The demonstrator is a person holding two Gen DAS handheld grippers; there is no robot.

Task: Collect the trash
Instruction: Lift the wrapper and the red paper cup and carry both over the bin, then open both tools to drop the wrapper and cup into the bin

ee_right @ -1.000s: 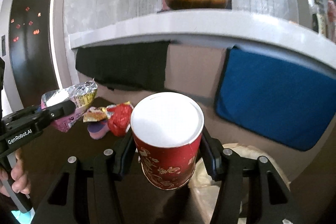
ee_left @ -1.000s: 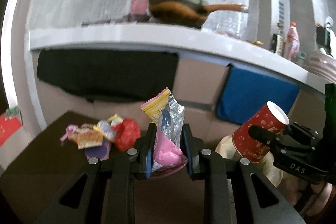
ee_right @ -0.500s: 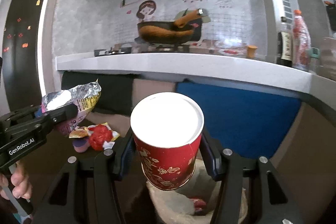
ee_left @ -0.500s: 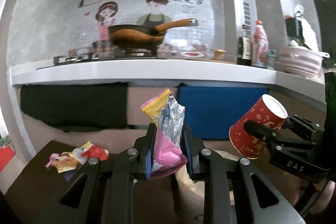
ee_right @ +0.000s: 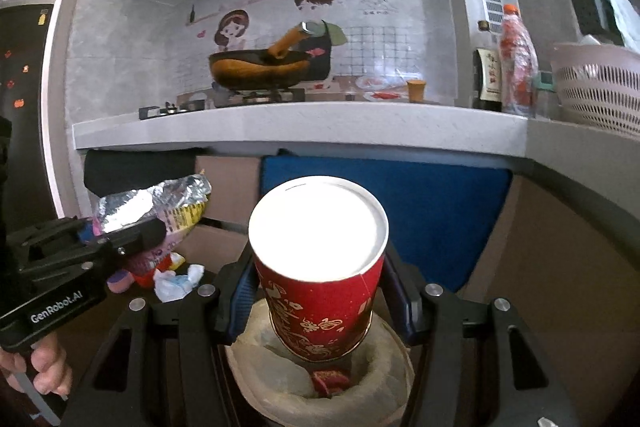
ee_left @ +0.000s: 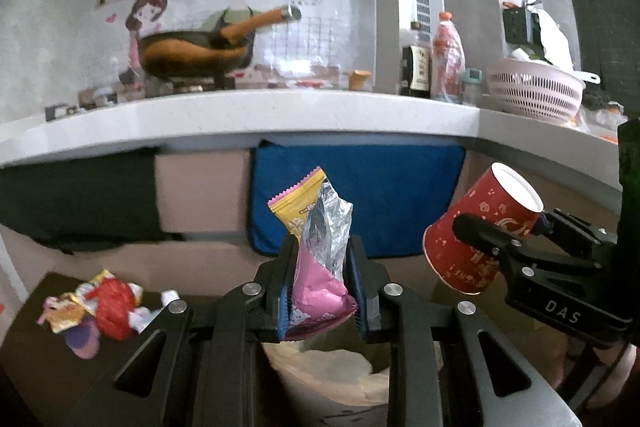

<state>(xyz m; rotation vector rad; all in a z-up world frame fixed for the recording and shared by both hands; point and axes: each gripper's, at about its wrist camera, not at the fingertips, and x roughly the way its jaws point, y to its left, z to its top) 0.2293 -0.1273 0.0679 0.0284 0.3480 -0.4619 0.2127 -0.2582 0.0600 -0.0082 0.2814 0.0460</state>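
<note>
Below both grippers, a lined bin (ee_right: 320,383) sits low at the frame edge, its near side cut off and much of its mouth hidden behind the black finger arms; inside it only a scrap of red (ee_right: 330,379) shows against the pale liner, too small to name. The left gripper (ee_left: 322,287) is clamped on a snack wrapper (ee_left: 316,259), pink at the bottom, yellow and silver foil at the top, which stands up between the blue pads above the bin's rim. The right gripper (ee_right: 318,287) holds a red paper cup (ee_right: 320,267) by its sides, tilted so its white inside faces the camera; the cup hangs right over the bin's opening, and whether anything lies inside it I cannot tell, since the glare washes it out. A hand (ee_right: 38,367) shows at the lower left of the right view, mostly cut off. On a dark table (ee_left: 40,367) to the left lies a small heap of wrappers (ee_left: 96,307), red, yellow, pink and white, blurred and overlapping so single pieces are hard to pick out. Behind, a pale counter (ee_left: 280,115) carries a wok (ee_left: 192,55), two bottles (ee_left: 446,59) and a pink colander (ee_left: 534,91), whose contents are partly cropped by the frame.
</note>
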